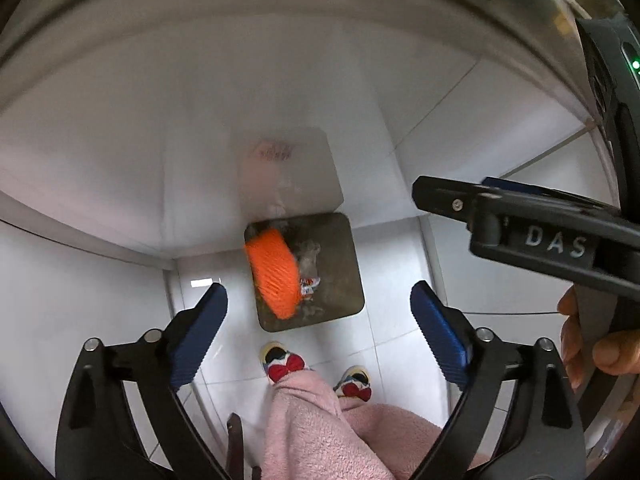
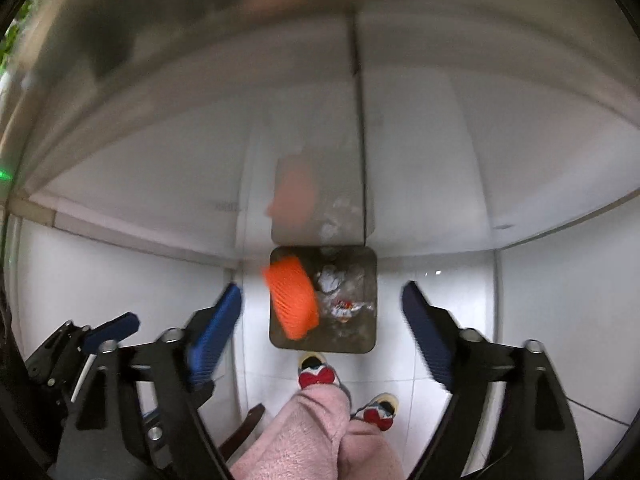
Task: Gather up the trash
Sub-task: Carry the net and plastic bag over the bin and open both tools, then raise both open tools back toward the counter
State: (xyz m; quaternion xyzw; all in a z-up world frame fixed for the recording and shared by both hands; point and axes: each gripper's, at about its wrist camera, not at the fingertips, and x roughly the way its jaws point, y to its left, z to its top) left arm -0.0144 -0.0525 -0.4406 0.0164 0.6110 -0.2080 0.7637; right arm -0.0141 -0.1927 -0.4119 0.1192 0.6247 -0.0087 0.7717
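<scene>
Light is even and fairly bright on the white tiled floor [image 1: 392, 364], dimmer toward the top of both views. Fisheye distortion bends the wall lines and leaves black corners. The ribbed orange piece of trash [image 2: 294, 300] is smeared by motion blur, and its hazy reflection shows on the glossy white wall panel [image 2: 440, 168] above. A small glare patch marks the floor.

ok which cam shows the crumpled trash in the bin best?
Right wrist: the crumpled trash lies sharp and unobstructed beside the orange item inside the bin. The left wrist view shows the same pieces blurrier and smaller, partly behind the orange item.
</scene>
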